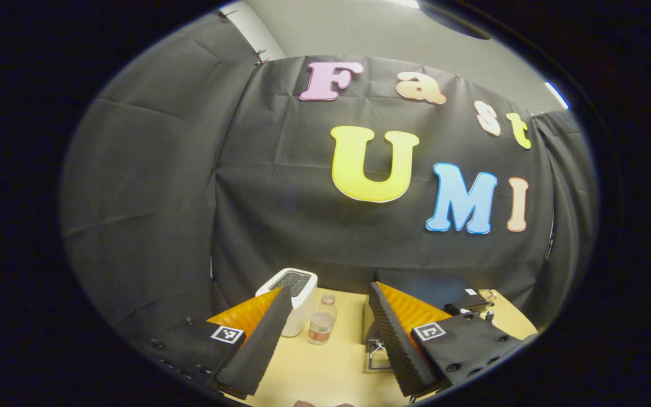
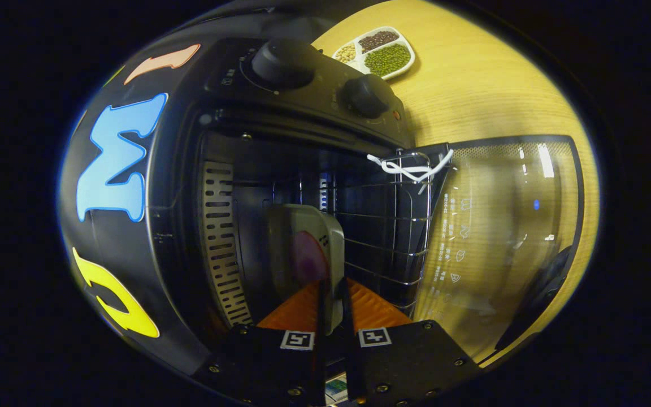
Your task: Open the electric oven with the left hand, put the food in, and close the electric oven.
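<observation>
Clearly we count two round black knobs (image 2: pixel 283 62) on the black electric oven (image 2: pixel 303 186), whose tinted glass door (image 2: pixel 506 237) hangs fully open over the pale wooden table (image 2: pixel 472 85). In the right gripper view our right gripper (image 2: pixel 334 305) has its fingers clamped on the edge of a flat grey tray of food (image 2: pixel 308 254) with a dark reddish round patch on it, held inside the oven cavity beside the wire rack (image 2: pixel 382 226). A white three-compartment dish (image 2: pixel 376 51) holds pale, dark and green beans, one sort per section. In the left gripper view our left gripper (image 1: pixel 328 333) holds its fingers wide apart above the table, with one white toaster (image 1: pixel 294 299) and one small clear jar (image 1: pixel 322 328) ahead.
</observation>
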`<action>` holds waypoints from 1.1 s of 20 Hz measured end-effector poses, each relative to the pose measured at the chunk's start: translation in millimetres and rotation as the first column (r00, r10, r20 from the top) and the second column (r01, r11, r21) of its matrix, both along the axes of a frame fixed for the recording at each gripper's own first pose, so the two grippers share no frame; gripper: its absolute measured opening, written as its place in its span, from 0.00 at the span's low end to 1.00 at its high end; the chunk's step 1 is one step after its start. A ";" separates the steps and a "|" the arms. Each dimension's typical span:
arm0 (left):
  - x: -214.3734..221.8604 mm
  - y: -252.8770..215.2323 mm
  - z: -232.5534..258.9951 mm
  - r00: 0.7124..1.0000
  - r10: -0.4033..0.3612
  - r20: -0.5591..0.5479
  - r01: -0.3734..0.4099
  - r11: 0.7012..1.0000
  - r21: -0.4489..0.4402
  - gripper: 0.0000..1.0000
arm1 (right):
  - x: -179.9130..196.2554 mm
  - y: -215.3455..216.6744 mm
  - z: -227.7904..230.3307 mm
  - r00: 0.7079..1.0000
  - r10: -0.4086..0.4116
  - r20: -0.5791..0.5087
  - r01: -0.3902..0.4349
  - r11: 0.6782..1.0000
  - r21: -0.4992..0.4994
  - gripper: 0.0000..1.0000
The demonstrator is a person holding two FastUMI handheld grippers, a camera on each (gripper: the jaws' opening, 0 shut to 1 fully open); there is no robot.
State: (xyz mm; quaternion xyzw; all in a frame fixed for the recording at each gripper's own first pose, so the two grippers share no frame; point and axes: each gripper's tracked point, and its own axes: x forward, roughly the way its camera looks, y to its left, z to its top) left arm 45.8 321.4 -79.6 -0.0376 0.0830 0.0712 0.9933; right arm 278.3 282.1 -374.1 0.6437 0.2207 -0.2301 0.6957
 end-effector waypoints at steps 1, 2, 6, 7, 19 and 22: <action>3.1 -6.5 0.3 1.000 -0.012 0.006 0.012 1.000 -0.001 0.97 | -2.8 0.5 4.8 0.999 0.035 0.002 -0.034 0.999 -0.021 0.18; 6.3 -12.2 3.2 1.000 -0.025 0.015 0.025 1.000 -0.002 0.94 | -5.9 2.1 7.9 0.997 0.073 0.000 -0.073 0.996 -0.044 0.23; 18.9 -40.6 4.4 0.996 -0.081 0.036 0.082 0.996 -0.020 0.97 | -34.8 -2.3 26.2 0.969 0.239 -0.060 -0.246 0.949 -0.199 0.42; 22.0 -48.1 2.8 0.995 -0.096 0.037 0.096 0.995 -0.022 0.96 | -42.4 -4.0 32.6 0.956 0.284 -0.074 -0.293 0.924 -0.246 0.42; 30.2 -169.3 9.1 0.981 -0.188 0.047 0.188 0.982 -0.001 0.96 | -118.6 -82.0 161.0 0.804 0.578 -0.136 -0.479 0.496 -0.724 0.41; 30.0 -197.7 11.7 0.979 -0.200 0.045 0.200 0.980 -0.002 0.96 | -137.4 -112.9 212.0 0.791 0.597 -0.136 -0.420 0.368 -0.830 0.41</action>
